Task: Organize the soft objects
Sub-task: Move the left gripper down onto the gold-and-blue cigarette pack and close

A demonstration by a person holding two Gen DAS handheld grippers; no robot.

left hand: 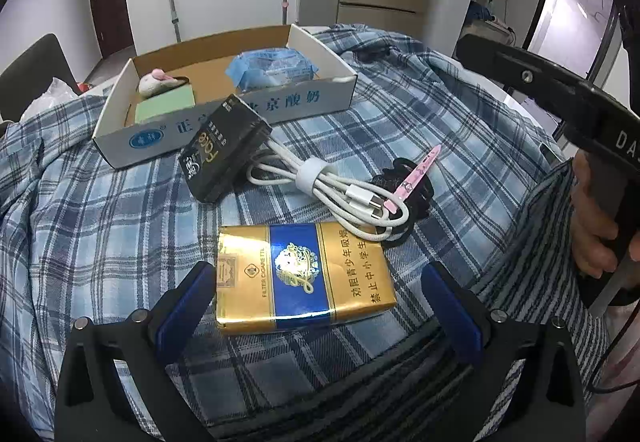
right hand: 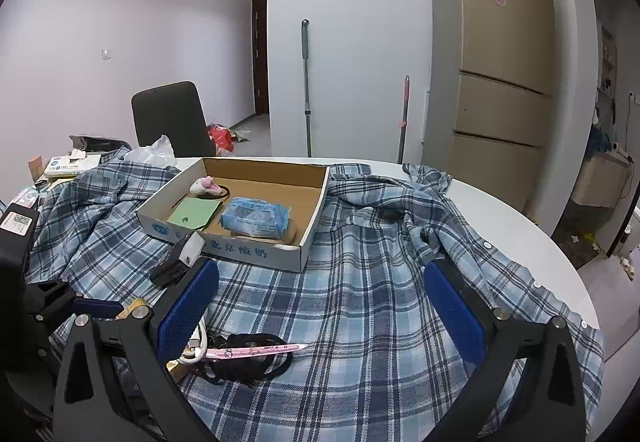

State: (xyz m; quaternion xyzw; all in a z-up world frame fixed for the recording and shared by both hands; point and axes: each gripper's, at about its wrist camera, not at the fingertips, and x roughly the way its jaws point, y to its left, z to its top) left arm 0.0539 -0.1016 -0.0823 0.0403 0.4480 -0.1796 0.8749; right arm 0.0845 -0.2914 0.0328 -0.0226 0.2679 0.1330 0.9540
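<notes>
Straddling gold cigarette pack [left hand: 304, 278], left tool [left hand: 320, 306] spread wide; right tool [right hand: 320, 306] spread, empty.

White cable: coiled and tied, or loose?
Coiled and tied. The white cable lies in loops on the plaid shirt, cinched midway by a white strap.

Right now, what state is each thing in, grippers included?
Left gripper: open, straddling the gold-and-blue cigarette pack.
Right gripper: open, empty, above the plaid shirt.
Gold-and-blue cigarette pack: lying flat, closed.
White charging cable: coiled, strapped.
Cardboard box: open-topped, partly filled.
Blue tissue packet: inside the box.
Green pouch: inside the box, snapped shut.
Blue plaid shirt: spread out, rumpled.
</notes>
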